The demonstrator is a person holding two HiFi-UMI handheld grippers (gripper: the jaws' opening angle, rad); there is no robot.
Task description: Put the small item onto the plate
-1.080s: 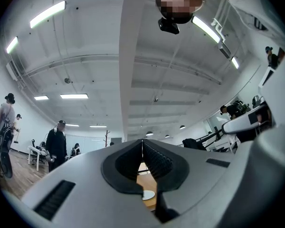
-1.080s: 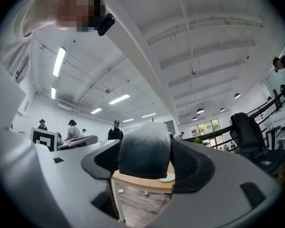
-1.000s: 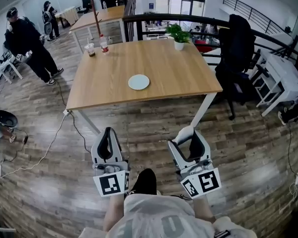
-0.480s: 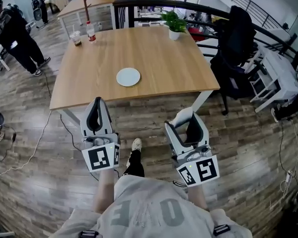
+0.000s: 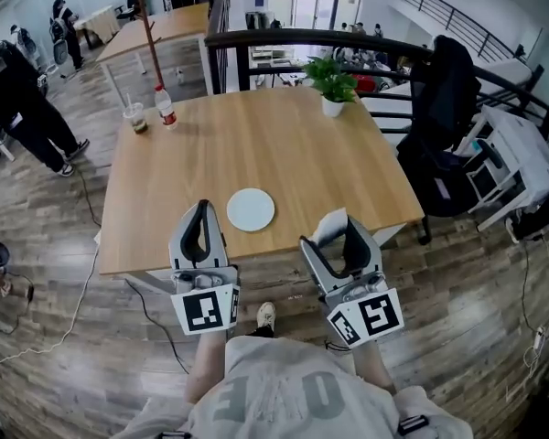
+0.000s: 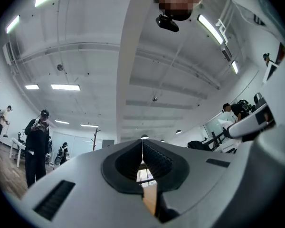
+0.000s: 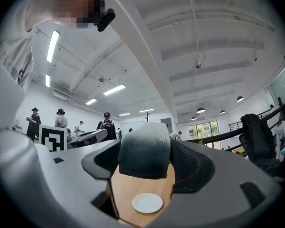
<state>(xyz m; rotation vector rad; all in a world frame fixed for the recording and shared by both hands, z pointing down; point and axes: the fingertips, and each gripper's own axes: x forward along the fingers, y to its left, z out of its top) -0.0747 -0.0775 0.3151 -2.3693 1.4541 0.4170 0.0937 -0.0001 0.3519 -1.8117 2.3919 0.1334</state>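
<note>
Left gripper [image 5: 201, 213] closed; right gripper [image 5: 346, 231] (alongside) clamps the small item [image 7: 145, 148].

A square wooden table [image 5: 302, 163] stands on a plank floor [image 5: 55, 337]. A round white plate [image 5: 251, 209] lies flat near its near edge, left of centre. At the far left corner a cup [image 5: 135, 118] and a bottle [image 5: 165, 106] stand side by side, and a potted plant [image 5: 333, 90] stands at the far edge.
</note>
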